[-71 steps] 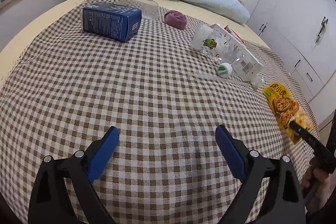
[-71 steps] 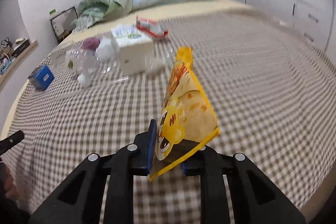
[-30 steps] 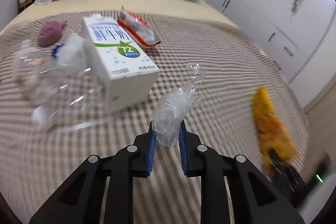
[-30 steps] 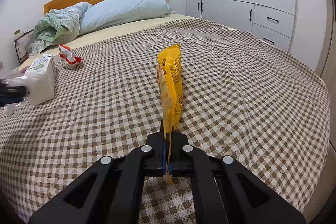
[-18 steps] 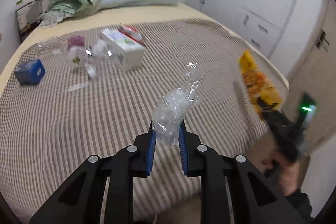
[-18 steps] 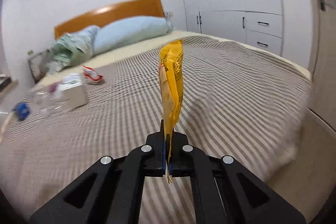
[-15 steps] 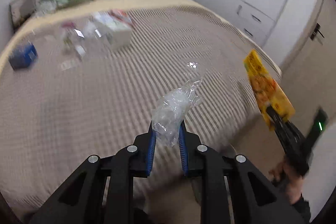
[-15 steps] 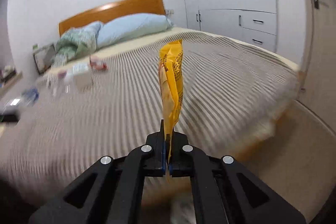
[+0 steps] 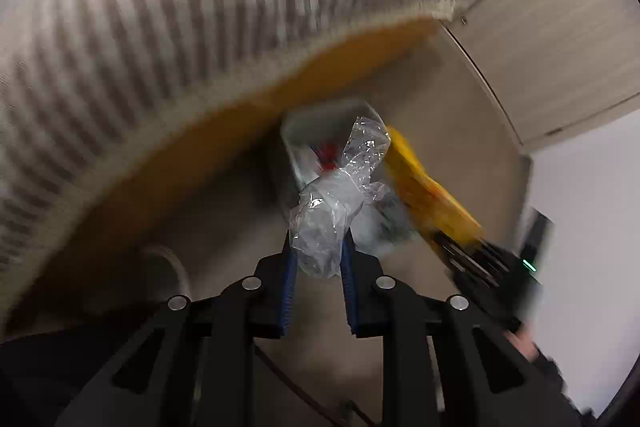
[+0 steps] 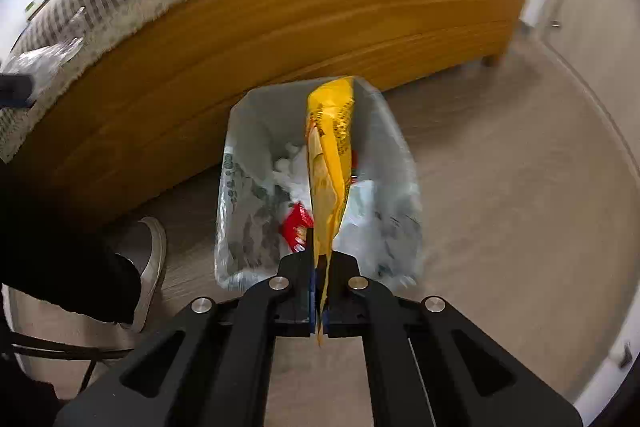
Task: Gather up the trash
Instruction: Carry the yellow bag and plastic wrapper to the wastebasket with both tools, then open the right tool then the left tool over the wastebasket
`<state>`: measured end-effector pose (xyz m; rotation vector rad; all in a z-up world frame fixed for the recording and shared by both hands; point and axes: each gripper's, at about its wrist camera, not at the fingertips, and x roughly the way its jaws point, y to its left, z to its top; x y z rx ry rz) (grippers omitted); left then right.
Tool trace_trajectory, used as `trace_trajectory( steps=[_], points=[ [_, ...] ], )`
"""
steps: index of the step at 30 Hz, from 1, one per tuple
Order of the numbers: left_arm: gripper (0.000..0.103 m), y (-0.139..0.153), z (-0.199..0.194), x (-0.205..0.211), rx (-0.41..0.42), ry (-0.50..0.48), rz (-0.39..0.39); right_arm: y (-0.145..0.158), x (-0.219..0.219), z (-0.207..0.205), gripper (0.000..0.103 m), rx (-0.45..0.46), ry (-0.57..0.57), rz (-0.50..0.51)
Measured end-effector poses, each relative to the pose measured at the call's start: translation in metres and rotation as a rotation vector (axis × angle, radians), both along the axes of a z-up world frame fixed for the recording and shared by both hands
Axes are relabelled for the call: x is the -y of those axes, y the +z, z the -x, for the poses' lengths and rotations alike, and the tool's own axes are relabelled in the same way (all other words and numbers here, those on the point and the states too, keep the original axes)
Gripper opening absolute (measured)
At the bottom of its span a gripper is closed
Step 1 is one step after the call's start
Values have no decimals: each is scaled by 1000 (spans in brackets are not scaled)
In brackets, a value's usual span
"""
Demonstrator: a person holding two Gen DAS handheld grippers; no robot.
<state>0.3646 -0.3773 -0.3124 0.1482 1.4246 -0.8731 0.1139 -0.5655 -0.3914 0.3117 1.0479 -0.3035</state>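
Both of our tongs are swinging off the bed [image 10: 280, 23] and tipping down toward the floor. We are holding the left tongs [image 9: 318, 259] clamped on a crumpled clear wrapper [image 9: 340, 195], and the right tongs [image 10: 319, 291] pinched nearly shut on a yellow snack bag [image 10: 330, 163]. Its long axis is pointing straight into the lined bin [image 10: 240, 195] below, at the bed's foot, with the right tongs nearer.

Wooden bed frame [image 10: 280, 27] under checked bedspread [image 9: 160, 7], beige floor [image 10: 520, 187], pale cupboard doors [image 9: 552, 47], white wall [image 9: 584, 207]
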Motion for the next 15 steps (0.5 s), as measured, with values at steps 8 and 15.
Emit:
trace_trajectory(
  steps=[8, 15],
  points=[
    [19, -35, 4, 19, -55, -29, -107, -90, 62, -57, 70, -136, -195, -140],
    [19, -61, 12, 49, -60, -114, -180, -52, 59, -3, 70, 1, -284, -66]
  ],
)
